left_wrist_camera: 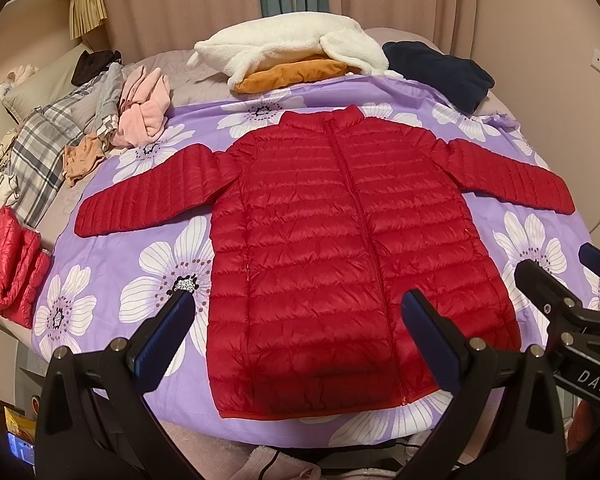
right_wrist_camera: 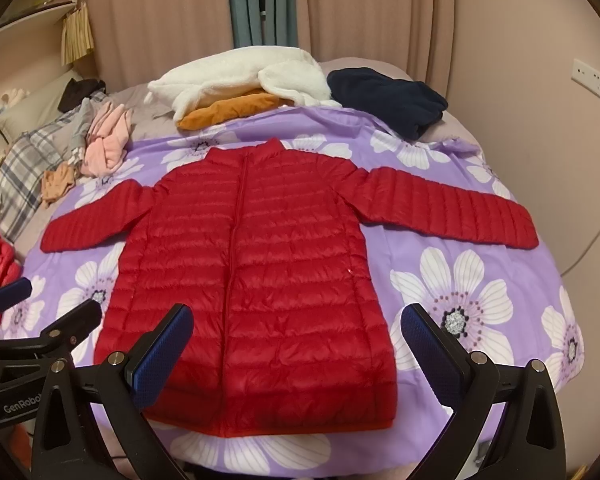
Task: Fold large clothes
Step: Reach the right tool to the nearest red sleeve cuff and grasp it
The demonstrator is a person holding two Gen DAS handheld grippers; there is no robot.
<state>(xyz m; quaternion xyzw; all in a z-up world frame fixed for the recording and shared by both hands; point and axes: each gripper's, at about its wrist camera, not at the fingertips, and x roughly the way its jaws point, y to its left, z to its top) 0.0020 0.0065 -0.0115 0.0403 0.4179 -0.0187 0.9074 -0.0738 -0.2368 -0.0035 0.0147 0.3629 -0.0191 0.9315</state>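
Note:
A long red quilted puffer jacket (left_wrist_camera: 332, 248) lies flat and zipped on a purple floral sheet (left_wrist_camera: 140, 264), collar away from me, both sleeves spread out to the sides. It also shows in the right wrist view (right_wrist_camera: 260, 280). My left gripper (left_wrist_camera: 298, 320) is open and empty, held above the jacket's hem, left of centre. My right gripper (right_wrist_camera: 298, 332) is open and empty above the hem's right part. The right gripper also shows in the left wrist view (left_wrist_camera: 556, 272), and the left gripper shows in the right wrist view (right_wrist_camera: 56, 300).
A white fleece (left_wrist_camera: 292, 46) on an orange garment (left_wrist_camera: 296, 74) and a navy garment (left_wrist_camera: 440, 70) lie at the far edge. Pink, plaid and tan clothes (left_wrist_camera: 140, 112) are piled at the left. A folded red jacket (left_wrist_camera: 14, 260) lies at the near left.

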